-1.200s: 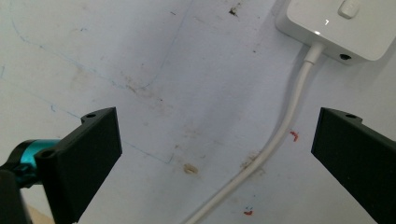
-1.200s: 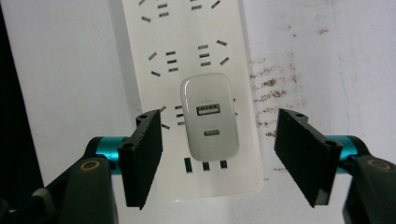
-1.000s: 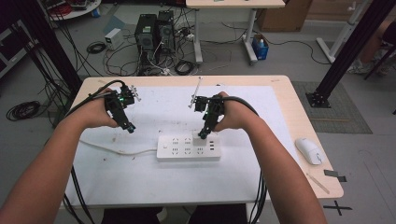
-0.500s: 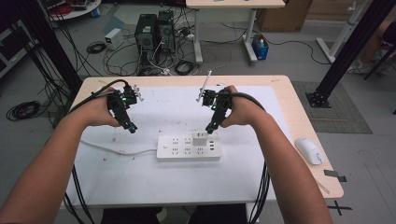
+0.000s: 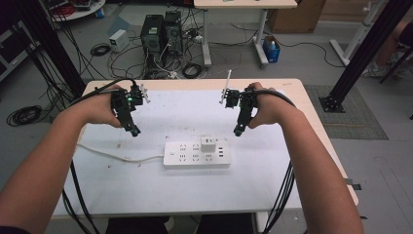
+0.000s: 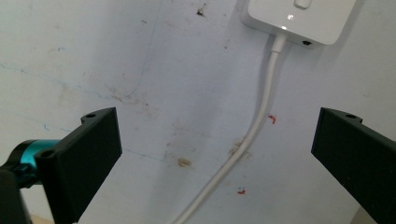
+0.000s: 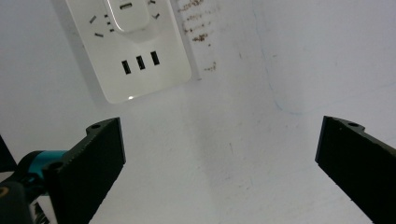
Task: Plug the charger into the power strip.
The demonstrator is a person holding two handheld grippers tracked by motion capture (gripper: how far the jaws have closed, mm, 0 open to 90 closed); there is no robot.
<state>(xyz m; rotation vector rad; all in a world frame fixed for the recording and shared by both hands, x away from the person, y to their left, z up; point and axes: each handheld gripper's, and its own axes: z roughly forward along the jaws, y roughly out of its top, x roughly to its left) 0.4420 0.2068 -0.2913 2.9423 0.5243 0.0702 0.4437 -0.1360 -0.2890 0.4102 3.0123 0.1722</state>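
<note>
From the high view, a white power strip [image 5: 196, 153] lies mid-table with a white charger [image 5: 210, 145] plugged in (right of centre). The left gripper [image 5: 132, 130] hovers to its far left, the right gripper [image 5: 237, 131] to its far right, its jaws just having opened. In the left gripper view, empty spread jaws frame the strip's cord [image 6: 252, 135]. In the right gripper view, jaws gape, empty, near the strip's USB end.

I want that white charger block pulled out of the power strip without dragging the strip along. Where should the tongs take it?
Grip the charger block across its two flat side faces, coming straight down from above: it stands upright, proud of the power strip, so those faces are free. Both tongs are open.
</note>
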